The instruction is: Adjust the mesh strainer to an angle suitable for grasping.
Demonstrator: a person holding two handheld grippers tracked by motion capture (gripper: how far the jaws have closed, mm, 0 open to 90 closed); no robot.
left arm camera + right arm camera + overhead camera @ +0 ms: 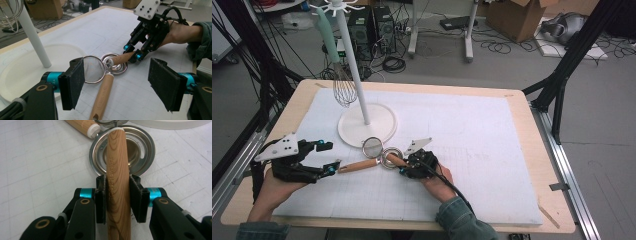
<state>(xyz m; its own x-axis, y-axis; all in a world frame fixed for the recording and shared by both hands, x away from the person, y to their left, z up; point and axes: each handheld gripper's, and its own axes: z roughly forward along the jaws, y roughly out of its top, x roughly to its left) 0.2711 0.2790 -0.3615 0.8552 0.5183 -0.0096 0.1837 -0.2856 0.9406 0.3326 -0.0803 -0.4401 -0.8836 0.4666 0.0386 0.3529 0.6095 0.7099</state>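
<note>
- A wooden-handled utensil with a coiled metal spiral head [117, 170] is clamped by its handle between the pads of the right gripper [408, 166]; the handle is squeezed on both sides in the right gripper view.
- The spiral head [391, 157] is seen on the white mat near the middle of the counter [532, 125], just in front of the round base of a stand.
- A small round mesh strainer with a light wooden handle [362, 160] lies just beside it; its rim [93, 68] touches or overlaps the spiral head in the left gripper view.
- The strainer's handle [103, 96] points toward the left gripper [326, 157], whose jaws are spread wide on either side of it, with nothing held.
- A white pole stand with a round flat base [367, 125] is placed behind the two utensils.
- A wire whisk with a pale green handle [337, 65] hangs from the top of the stand.
</note>
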